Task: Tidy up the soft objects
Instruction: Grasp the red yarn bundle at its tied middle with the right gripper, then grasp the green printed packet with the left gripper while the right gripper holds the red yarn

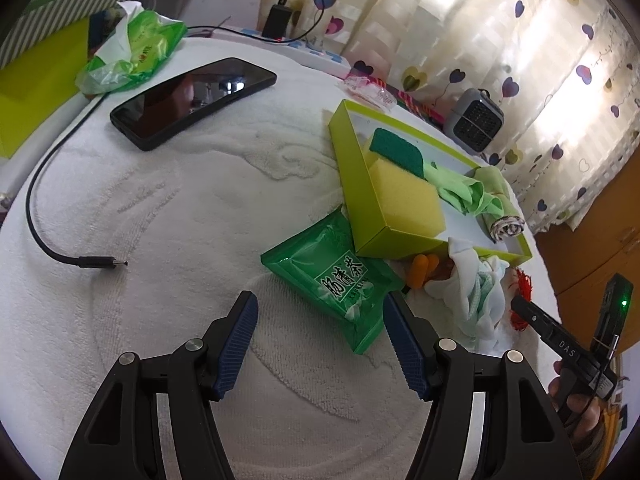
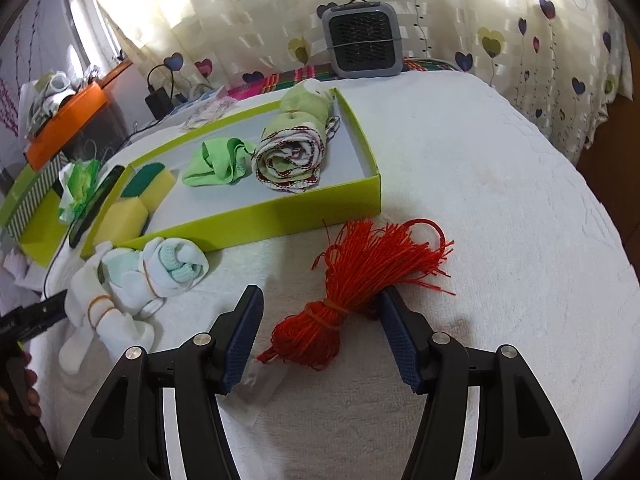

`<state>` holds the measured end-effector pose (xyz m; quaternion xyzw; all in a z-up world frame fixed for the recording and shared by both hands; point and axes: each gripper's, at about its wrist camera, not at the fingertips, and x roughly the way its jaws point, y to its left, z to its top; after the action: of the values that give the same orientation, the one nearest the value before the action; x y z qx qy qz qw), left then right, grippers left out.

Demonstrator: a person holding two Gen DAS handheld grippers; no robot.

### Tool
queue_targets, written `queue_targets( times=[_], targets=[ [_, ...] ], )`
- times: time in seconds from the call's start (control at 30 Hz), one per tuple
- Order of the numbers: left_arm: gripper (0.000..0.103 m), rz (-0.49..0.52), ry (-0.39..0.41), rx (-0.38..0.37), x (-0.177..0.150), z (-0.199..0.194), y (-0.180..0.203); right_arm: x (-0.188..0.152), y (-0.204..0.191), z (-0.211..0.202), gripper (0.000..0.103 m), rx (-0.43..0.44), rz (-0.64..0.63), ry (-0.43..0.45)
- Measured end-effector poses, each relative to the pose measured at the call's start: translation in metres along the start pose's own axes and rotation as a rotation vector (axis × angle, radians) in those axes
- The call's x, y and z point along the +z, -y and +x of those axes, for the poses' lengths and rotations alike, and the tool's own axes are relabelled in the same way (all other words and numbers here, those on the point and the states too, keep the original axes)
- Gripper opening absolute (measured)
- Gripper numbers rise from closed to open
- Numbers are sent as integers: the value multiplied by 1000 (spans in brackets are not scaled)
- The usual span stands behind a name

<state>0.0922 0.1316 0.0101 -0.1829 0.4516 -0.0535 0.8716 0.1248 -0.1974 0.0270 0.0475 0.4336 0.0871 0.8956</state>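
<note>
Red tassel [image 2: 352,280] lies between spread right claw [image 2: 320,312]; left claw [image 1: 320,316] spread.

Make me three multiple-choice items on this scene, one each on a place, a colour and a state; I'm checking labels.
1. Where is the sponge?
A. in the tray
B. on the phone
C. by the fan

2. What colour is the string bundle?
A. blue
B. red
C. white

3. How is the right gripper?
A. shut on the socks
B. open, astride the string
C. shut on nothing

Key: 1 A, it leans inside the tray's end; 2 B, its strands are red; 3 B, both pads stand clear of the string between them.
</note>
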Motion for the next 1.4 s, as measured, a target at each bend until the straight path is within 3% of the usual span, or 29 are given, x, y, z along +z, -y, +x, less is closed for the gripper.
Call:
queue_targets(
  times=[0.13,0.37,0.57,0.9,1.03,1.1,1.17,1.23,1.4],
  targets=[
    [65,26,-1,41,-1,2,8,-1,0,0,47,-31,-36,0],
    [65,31,-11,88,-2,4,12,-2,3,-1,38,-35,-60,5],
    [65,-15,-24,95,1,4,10,-3,14,-6,19,-16,-40,12],
    [65,-159,-15,29,3,3,6,-4,20,-6,19,42,-6,15],
    [65,-247,1,-41,5,4,-1,-4,22,-6,19,56,-1,14],
    [60,-269,-8,-91,5,6,-2,-4,23,-6,19,63,4,15],
    [57,-272,-12,-96,5,7,1,-4,23,-6,19,68,8,14],
    [48,-277,-38,-113,5,13,3,-4,24,-6,19,71,11,14],
    [42,-296,-24,-115,5,14,1,-4,27,-5,19,85,22,13]
  ],
)
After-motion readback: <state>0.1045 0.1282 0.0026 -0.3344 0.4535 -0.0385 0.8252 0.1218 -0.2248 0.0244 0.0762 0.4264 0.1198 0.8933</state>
